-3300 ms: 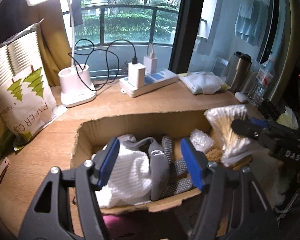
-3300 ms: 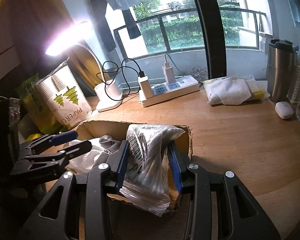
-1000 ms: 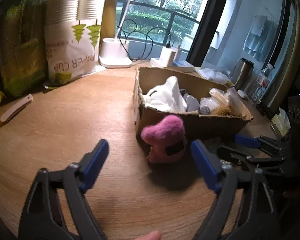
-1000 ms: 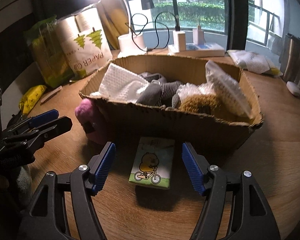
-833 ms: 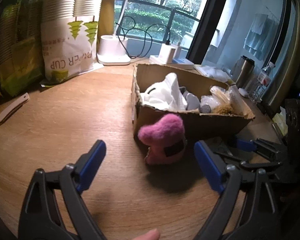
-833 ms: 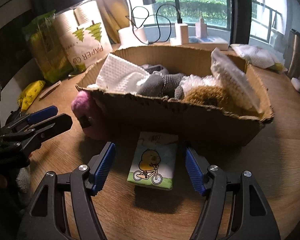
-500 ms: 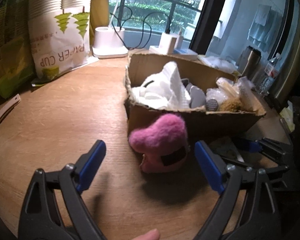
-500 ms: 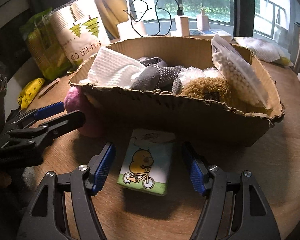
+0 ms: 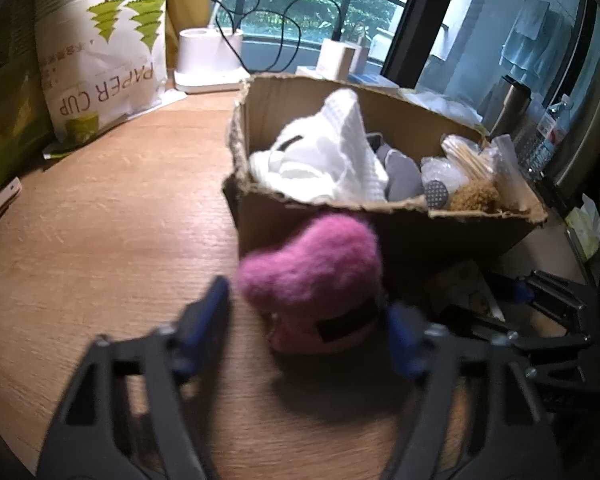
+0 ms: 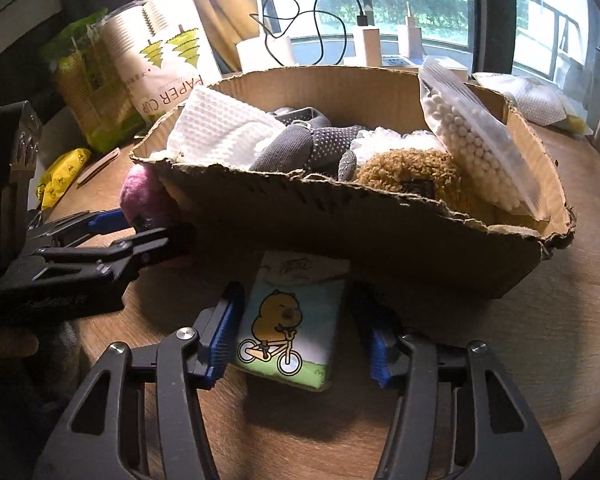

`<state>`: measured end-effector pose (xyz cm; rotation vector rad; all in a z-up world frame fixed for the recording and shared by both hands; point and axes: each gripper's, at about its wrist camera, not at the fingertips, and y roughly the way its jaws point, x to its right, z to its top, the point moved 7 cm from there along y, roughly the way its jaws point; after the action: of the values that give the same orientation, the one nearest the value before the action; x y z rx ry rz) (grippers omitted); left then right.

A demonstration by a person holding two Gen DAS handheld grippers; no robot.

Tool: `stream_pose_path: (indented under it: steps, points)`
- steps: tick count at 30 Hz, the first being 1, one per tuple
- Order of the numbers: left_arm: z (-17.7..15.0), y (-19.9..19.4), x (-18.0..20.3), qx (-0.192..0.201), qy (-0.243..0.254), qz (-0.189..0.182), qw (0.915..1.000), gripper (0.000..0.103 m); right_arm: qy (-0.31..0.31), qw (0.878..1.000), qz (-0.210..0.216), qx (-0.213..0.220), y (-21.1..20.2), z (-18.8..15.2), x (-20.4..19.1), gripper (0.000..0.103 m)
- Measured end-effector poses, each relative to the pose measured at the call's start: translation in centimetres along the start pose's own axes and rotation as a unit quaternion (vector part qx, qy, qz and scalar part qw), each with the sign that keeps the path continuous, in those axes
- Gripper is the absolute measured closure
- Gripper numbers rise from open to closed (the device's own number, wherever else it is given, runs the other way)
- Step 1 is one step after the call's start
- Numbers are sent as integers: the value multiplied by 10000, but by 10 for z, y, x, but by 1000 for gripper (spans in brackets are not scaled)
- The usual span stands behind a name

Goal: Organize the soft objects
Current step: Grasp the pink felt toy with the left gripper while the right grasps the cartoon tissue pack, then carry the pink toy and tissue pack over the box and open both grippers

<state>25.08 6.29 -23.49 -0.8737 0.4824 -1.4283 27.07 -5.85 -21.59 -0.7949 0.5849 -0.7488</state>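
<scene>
Straddling pink plush (image 9: 312,280): left gripper (image 9: 308,324); tissue pack (image 10: 290,320) btwn right gripper (image 10: 296,332).

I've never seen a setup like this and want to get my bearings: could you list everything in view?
cardboard box: 1, brown, middle of the desk
white cloth: 1, white, left end of the box
grey socks: grey, dotted, middle of the box; count unclear
brown plush: 1, brown, right part of the box
cotton swab bag: 1, clear with white tips, right end of the box
pink plush: 1, pink, on the desk in front of the box
tissue pack: 1, cartoon print, on the desk in front of the box
paper cup pack: 1, white and green, back left
power strip: 1, white, behind the box
left gripper: fingers either side of the pink plush
right gripper: fingers either side of the tissue pack
</scene>
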Motion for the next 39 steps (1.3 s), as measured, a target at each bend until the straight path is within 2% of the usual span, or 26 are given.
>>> stream_pose_path:
  steps: [2,5,39]
  points:
    - [-1,0,2,-15,24,-41,10000,55,-8,10000,5,1,-1,0,0,46]
    - [-1,-3,7,32,118,-55,9999,60,-31,10000,16,38,-6,-1,-1,46]
    - [0,-71,33,710,407,-264,9963,67,-226,9983,104,530,-51,-3,-19,46]
